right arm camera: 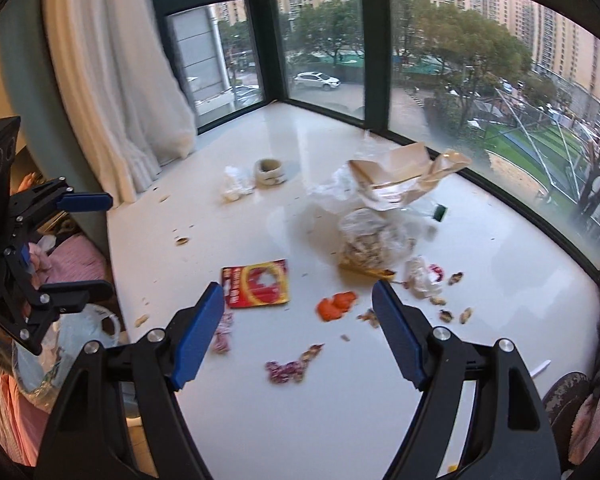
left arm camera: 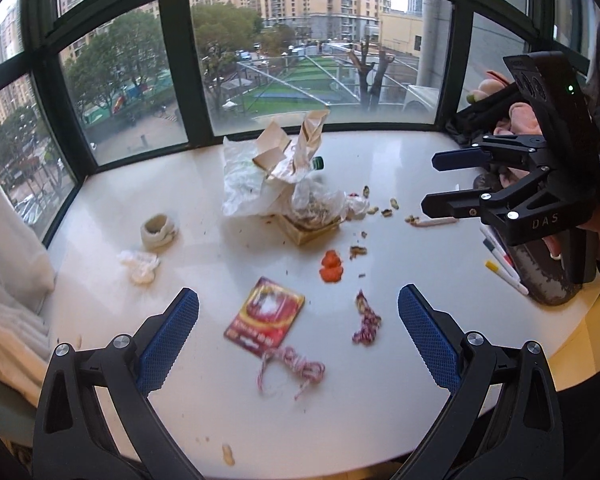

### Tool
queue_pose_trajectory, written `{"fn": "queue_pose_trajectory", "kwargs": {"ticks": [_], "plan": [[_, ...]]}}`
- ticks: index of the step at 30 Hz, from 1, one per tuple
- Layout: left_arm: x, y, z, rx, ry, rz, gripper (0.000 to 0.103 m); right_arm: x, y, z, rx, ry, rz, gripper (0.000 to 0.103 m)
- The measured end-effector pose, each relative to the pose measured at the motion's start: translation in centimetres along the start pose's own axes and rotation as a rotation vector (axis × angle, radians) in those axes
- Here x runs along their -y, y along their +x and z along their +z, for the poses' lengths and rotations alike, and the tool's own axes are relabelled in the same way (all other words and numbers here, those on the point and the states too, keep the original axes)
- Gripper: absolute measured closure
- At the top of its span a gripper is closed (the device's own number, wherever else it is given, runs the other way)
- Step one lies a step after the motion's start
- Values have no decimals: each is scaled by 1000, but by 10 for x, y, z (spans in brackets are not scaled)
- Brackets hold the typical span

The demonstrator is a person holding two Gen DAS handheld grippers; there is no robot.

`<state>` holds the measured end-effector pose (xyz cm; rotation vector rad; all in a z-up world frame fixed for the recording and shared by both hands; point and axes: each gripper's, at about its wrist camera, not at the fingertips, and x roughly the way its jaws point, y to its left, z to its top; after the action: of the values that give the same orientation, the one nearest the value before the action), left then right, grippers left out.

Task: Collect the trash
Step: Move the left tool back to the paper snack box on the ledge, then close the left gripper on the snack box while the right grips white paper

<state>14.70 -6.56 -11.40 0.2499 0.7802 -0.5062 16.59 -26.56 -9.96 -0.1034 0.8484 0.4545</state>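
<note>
White and glossy, the window ledge [left arm camera: 379,168] carries the trash I'm after: a red packet [left arm camera: 264,316] lies flat near my edge with a tangle of red-and-white string [left arm camera: 292,372] just beside it, orange peel [left arm camera: 331,267] and peanut shells [left arm camera: 373,211] beyond, and a heap of clear plastic bags and torn cardboard [left arm camera: 288,168] at the centre. I judge all of it light and limp; the packet is thin and probably slick, so I'd pinch an edge, the string by its bunched middle. Both my left gripper [left arm camera: 298,336] and right gripper [right arm camera: 298,328] hover with jaws apart, holding nothing.
</note>
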Motion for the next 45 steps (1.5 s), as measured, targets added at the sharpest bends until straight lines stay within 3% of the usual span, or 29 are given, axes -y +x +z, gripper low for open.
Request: {"fn": "queue_pose_trajectory", "kwargs": {"ticks": [8,19,29,39,41,43,45], "plan": [[-16,57,62,10,17,-1,6,70,42,34,8,70,-34,30],[-67,162,126,-23,-81,-36,6,163,122,74,-1,390,25,30],[-87,260,141,-112,-75,-101,6,189,182,85,-67,490,25,30],[-86,305,142,-119,-51,-144,6,198,217,97,-83,524,58,30],[-88,308,143,-116,-70,-147,11,197,219,100,-81,519,54,32],[-90,311,145,-125,-89,-153,31,197,221,102,-83,520,60,40],[-90,315,144,-139,-95,-155,43,194,220,102,-83,513,60,55]]}}
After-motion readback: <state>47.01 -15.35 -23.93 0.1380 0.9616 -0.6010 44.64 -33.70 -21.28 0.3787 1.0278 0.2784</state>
